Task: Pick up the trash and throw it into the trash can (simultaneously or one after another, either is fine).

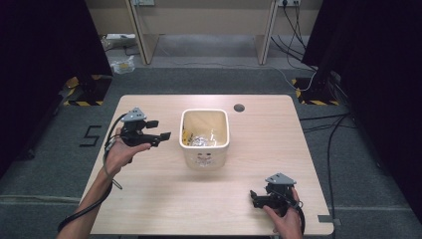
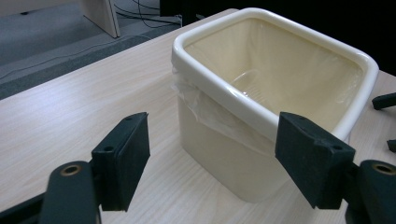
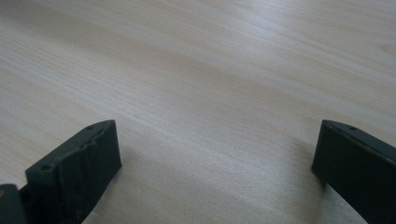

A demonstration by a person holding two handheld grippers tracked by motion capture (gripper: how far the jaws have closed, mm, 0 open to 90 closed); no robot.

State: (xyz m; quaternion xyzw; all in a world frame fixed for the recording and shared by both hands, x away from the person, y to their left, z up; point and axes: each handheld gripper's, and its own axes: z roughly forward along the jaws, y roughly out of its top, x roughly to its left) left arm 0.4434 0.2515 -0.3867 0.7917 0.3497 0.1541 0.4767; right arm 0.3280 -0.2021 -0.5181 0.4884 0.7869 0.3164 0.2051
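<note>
High view puts the cream bin [image 1: 204,137] mid-surface [image 1: 149,199], with the left gripper [image 1: 158,130] spread empty just left of it and the right gripper [image 1: 255,198] spread near-right; it looks rigid, light, glossy-slippery, best pinched over the rim [image 2: 224,100], trapping its thin liner [image 2: 205,112].

From my seat the one mark I can read is a black "5" [image 1: 92,135] on the grey floor [image 1: 59,164], left of the frame in the high view, just beside the table's left edge. The cream bin [image 1: 204,149] carries a faint print on its front, too small to read.
</note>
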